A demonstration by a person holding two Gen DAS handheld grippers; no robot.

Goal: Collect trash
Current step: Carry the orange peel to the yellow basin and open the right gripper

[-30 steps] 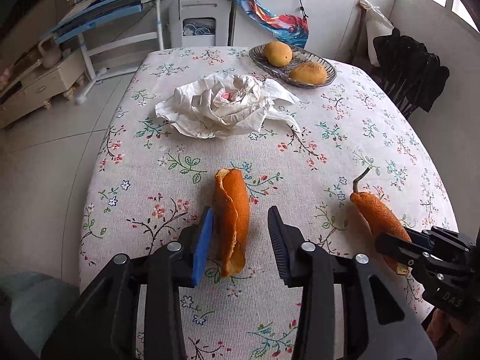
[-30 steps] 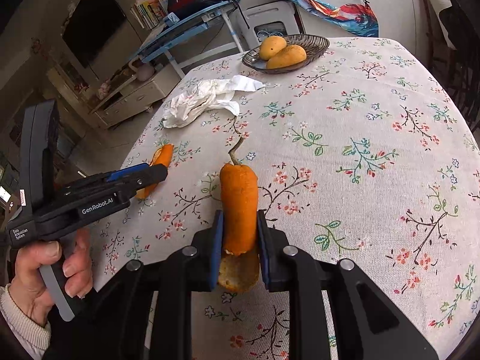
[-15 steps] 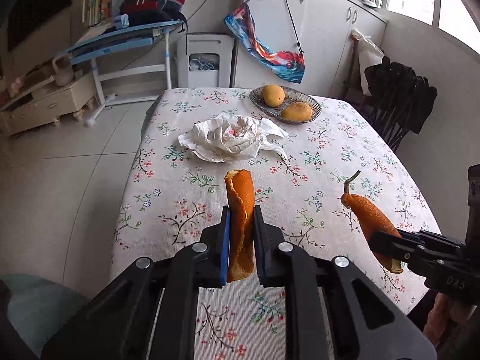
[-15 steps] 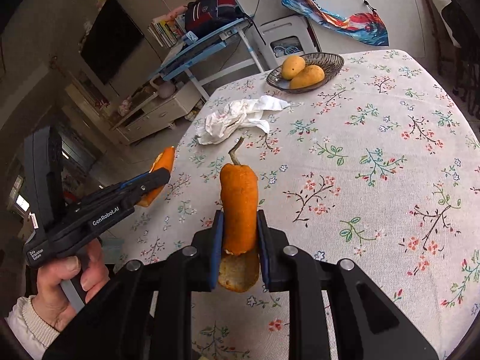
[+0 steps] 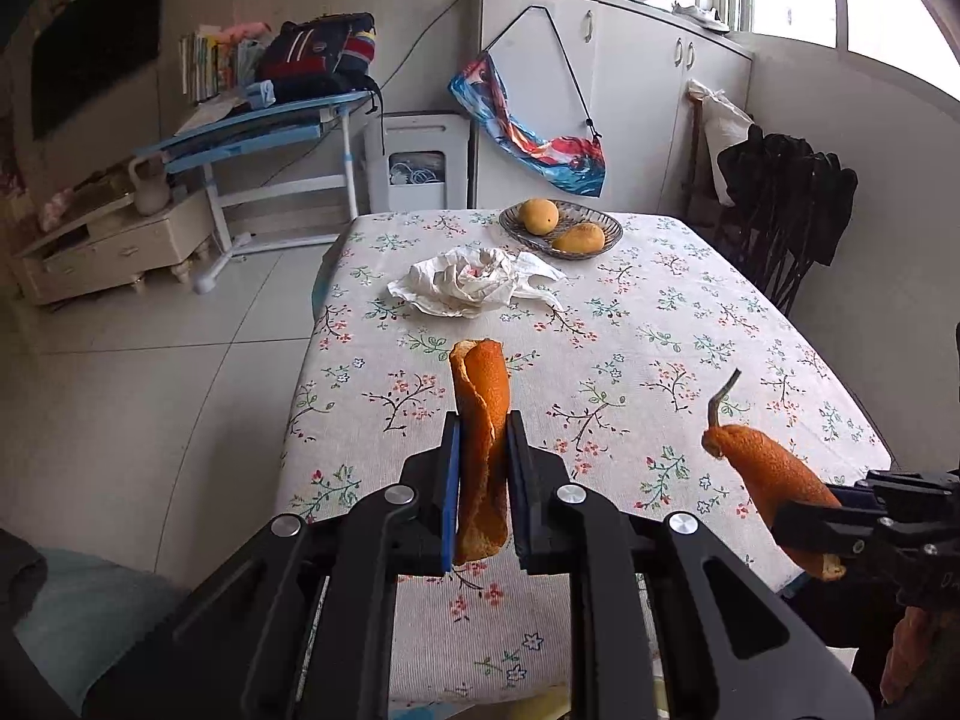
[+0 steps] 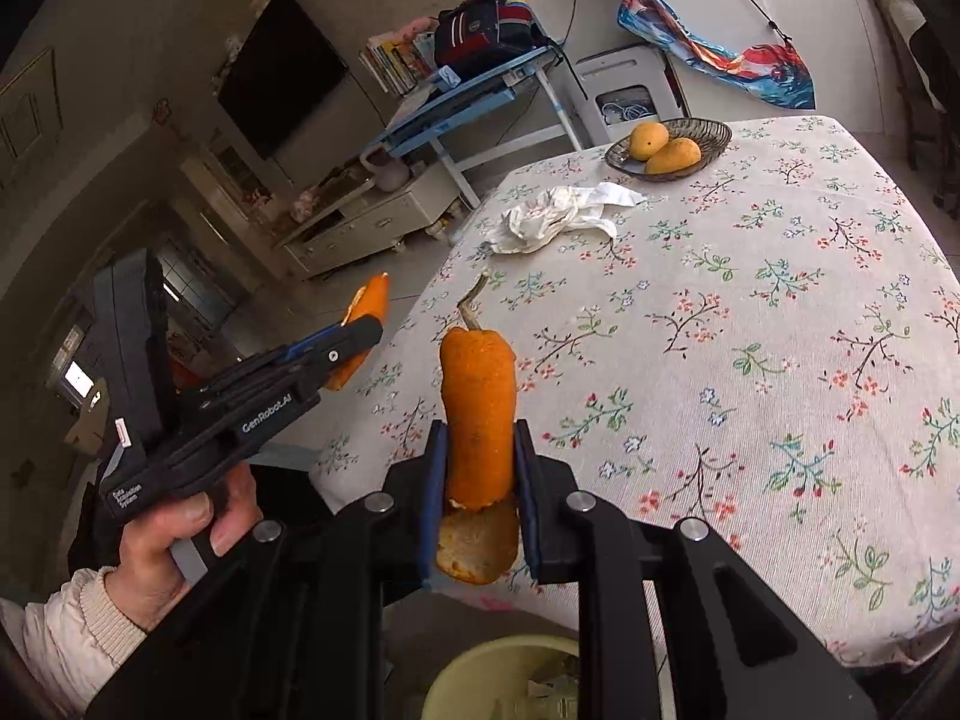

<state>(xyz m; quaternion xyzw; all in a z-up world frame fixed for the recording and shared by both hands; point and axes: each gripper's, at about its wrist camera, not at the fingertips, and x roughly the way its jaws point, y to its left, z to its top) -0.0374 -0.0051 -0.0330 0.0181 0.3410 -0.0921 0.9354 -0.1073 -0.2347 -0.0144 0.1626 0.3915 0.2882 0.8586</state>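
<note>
Two peels up, bin below: get the drop right

Two pieces of orange peel are in my grip, both lifted clear of the worktop (image 5: 750,324). My left gripper (image 5: 483,468) has its jaws closed tight on a curled peel strip (image 5: 477,420), centre of the left view. My right gripper (image 6: 479,468) is clamped the same way on the stemmed peel (image 6: 478,414), stalk pointing up and away.

A pale yellow-green bin (image 6: 480,669) shows at the bottom edge of the right view, directly under the right jaws, with scraps already inside. The left view does not show it.

Judgement: the carry is done for the right side, and release comes next.
- Right: open the jaws fully, since the peel is wedged between the pads and may stick.
- Left: bring it in over the bin rim before letting go. It looks to hang over the floor, off the worktop edge.
- Keep the two grippers from knocking together over the small opening.

Left on the worktop, upper middle: a crumpled tissue (image 5: 468,285), near the fruit basket (image 5: 606,234).
</note>
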